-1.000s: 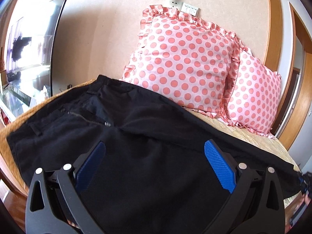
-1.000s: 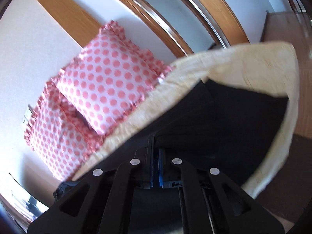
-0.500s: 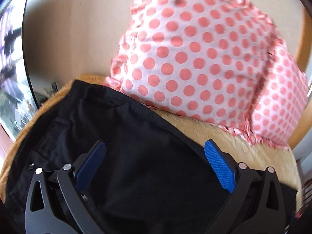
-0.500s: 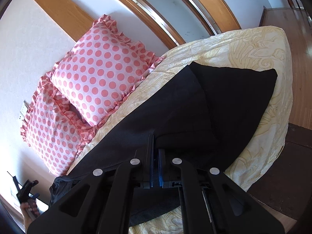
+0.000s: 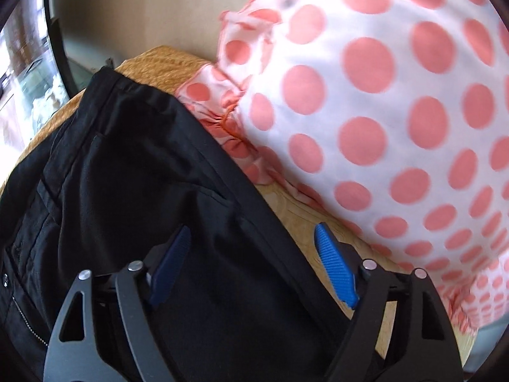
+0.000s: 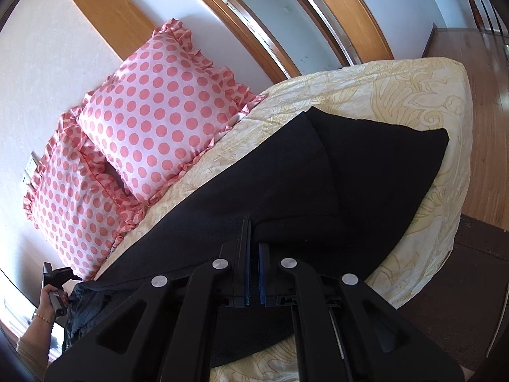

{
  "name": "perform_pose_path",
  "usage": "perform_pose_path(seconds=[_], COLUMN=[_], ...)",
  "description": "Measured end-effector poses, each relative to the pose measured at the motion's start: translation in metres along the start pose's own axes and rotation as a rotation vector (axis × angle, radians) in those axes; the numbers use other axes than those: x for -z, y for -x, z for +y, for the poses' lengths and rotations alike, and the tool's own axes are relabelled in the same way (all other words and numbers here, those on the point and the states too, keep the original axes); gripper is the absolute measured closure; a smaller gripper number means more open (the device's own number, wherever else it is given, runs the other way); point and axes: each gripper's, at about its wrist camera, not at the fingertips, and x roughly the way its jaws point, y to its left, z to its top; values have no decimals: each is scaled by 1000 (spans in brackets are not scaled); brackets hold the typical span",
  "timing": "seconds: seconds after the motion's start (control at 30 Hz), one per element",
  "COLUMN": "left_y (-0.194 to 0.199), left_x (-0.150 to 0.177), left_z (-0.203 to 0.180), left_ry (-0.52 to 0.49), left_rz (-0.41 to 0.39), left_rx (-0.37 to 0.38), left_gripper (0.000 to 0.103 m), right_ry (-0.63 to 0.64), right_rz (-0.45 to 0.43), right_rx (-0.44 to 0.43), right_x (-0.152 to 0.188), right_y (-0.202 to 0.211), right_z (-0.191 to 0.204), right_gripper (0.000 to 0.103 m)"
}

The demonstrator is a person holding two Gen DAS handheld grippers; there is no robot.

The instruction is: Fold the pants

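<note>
Black pants [image 5: 133, 172] lie spread on a yellow bedspread [image 6: 366, 95]. In the left wrist view I see the waistband end, with a zipper at the lower left. My left gripper [image 5: 251, 261] is open, its blue pads straddling the far side edge of the pants near the waist, just above the cloth. In the right wrist view the pant legs [image 6: 318, 184] stretch across the bed. My right gripper [image 6: 253, 254] is shut on the near edge of the leg fabric. The left gripper also shows far left in the right wrist view [image 6: 55, 278].
Two pink polka-dot pillows [image 6: 162, 117] lean on the wall at the head of the bed; one [image 5: 397, 111] is very close to my left gripper. A wooden door frame [image 6: 318, 16] and wood floor [image 6: 483, 79] lie beyond the bed. A dark screen edge [image 5: 57, 31] stands at left.
My left gripper moved forward and right toward the pillow and the far edge of the pants, staying open. My right gripper stayed shut on the leg fabric, and the cloth now lies flatter on the bed.
</note>
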Motion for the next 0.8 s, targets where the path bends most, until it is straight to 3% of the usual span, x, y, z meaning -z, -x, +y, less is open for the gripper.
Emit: perform_pose_path(seconds=[0.1, 0.2, 0.33, 0.5, 0.63, 0.8], left_y=[-8, -2, 35, 117, 187, 230], left_x=[-1, 2, 16, 58, 113, 177], left_z=[21, 37, 59, 94, 135, 177], left_ry=[118, 150, 136, 51, 31, 38], left_rz=[12, -3, -78, -204, -283, -362], left_rx=[86, 130, 179, 247, 328, 366], left_gripper=[71, 88, 91, 91, 91, 91], right_ry=[12, 13, 21, 3, 11, 9], right_rz=[-2, -4, -17, -42, -93, -133], right_rx=[-1, -7, -22, -48, -48, -53], right_x=[-1, -4, -12, -30, -47, -59], right_y=[0, -2, -2, 0, 11, 28], right_z=[0, -1, -2, -6, -7, -10], right_gripper=[99, 99, 99, 99, 99, 99])
